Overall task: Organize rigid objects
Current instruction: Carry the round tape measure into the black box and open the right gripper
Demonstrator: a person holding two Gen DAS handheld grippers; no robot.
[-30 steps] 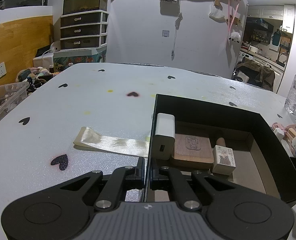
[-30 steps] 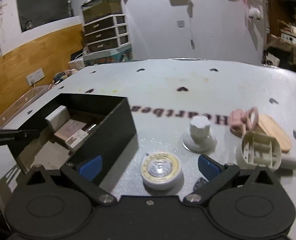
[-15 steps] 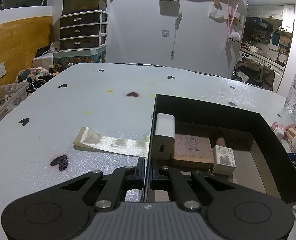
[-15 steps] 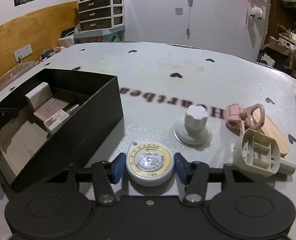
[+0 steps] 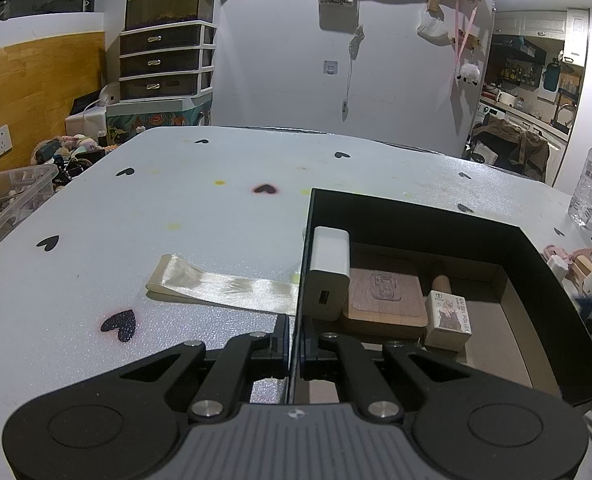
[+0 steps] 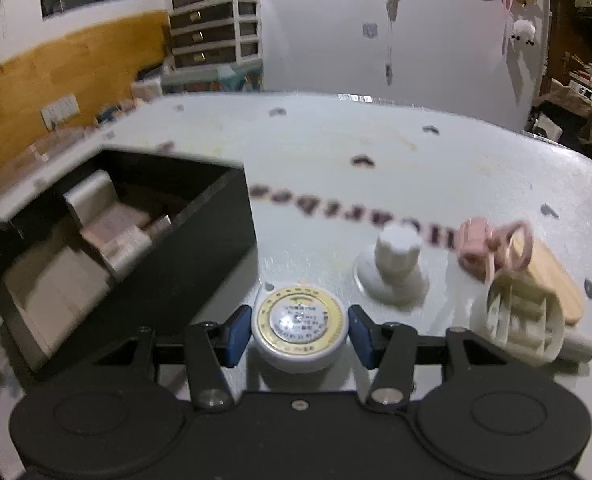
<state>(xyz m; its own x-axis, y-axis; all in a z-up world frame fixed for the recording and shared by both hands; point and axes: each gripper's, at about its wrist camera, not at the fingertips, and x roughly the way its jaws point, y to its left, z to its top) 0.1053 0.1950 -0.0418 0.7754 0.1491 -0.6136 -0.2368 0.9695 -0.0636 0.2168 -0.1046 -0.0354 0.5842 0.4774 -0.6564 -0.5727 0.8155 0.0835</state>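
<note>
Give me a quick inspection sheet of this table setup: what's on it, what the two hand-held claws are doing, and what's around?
Surface: white table with black heart marks.
Job's things: black box holding a white charger, wooden coaster and small polish box; round tape measure outside.
Clutter: white knob, pink scissors, wooden board, cream plastic piece, ribbon, water bottle.
Grippers: left gripper shut on the black box's wall; right gripper pressed on the tape measure.
Cables: one hanging on the far wall.
Surroundings: drawer unit, kitchen doorway.
</note>
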